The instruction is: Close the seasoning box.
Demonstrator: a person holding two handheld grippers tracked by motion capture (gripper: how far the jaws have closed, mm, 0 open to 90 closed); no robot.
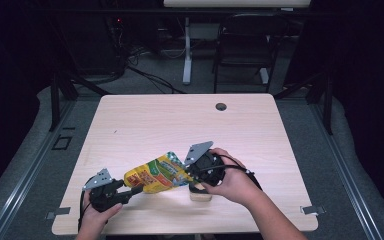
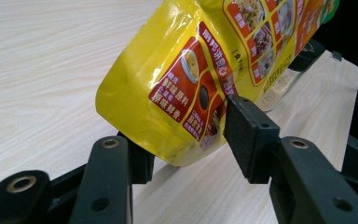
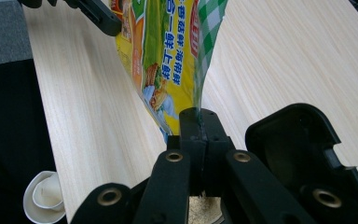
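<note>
Yellow foil pouch [image 1: 156, 173], printed w/ food photos and red panels, green-check strip at one end. Held off the table [image 1: 145, 120] between both tongs, tilted, green end higher and to the right.

Left tongs [image 1: 136, 189]: jaws either side of pouch's lower yellow end, pads touching the film; grasping it, though left gripper view shows the bag's bulk keeping them well apart.

Right tongs [image 3: 198, 122]: clenched flat on the pouch's thin sealed edge near the green-check end.

Jar [image 1: 200, 192]: clear container w/ pale granules inside, on table under the right hand [image 1: 232, 179], just below the pouch; partly hidden. White cap-like piece [image 3: 44, 196] seen nearby in right gripper view.

Step, est.: pouch gripped at both ends, positioned over jar; opening or pouring stage, can't tell if seal is torn yet.

Next move, est.: needs left end kept firm while right pulls/tears at seal, or lower corner aimed into jar mouth. Keep tilt controlled to avoid spill.
</note>
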